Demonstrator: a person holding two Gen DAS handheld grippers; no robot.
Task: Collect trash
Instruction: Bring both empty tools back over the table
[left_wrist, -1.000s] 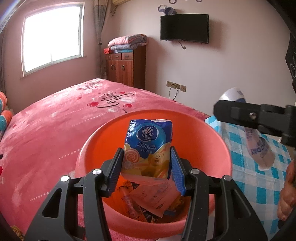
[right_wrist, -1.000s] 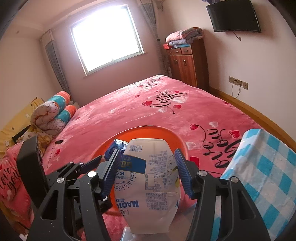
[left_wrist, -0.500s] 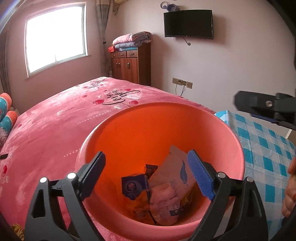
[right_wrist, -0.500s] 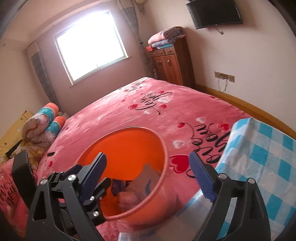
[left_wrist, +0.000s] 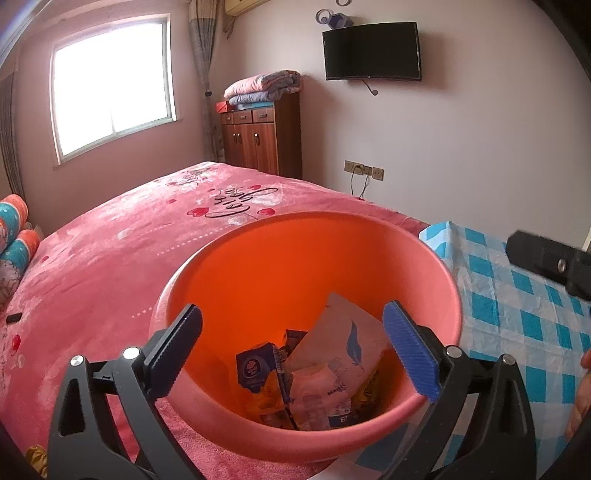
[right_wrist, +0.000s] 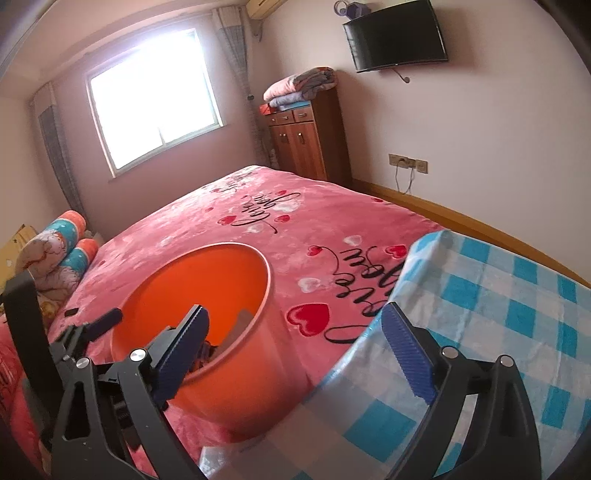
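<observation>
Left wrist view: the left gripper (left_wrist: 291, 354) hangs over the mouth of the orange bin (left_wrist: 207, 266), its jaws having just swung wide apart with nothing between them, so it is released and empty. Directly ahead of and below its fingertips the bin holds the collected trash: a pale pouch with a blue feather mark (left_wrist: 343, 339) propped against the far-right wall, a dark blue tissue pack (left_wrist: 256, 369) to its left, and crumpled wrappers beneath. The right gripper (right_wrist: 295, 350) has likewise just been opening and carries nothing; the bin sits ahead and to its left, the blue checked cloth (right_wrist: 498, 314) ahead and to its right. The risk I judge from here is the bin itself: it rests on the soft pink bedspread (left_wrist: 110, 251), so a finger catching the rim on withdrawal could tip it and spill the wrappers. The tall pouch also leans high and could snag.
</observation>
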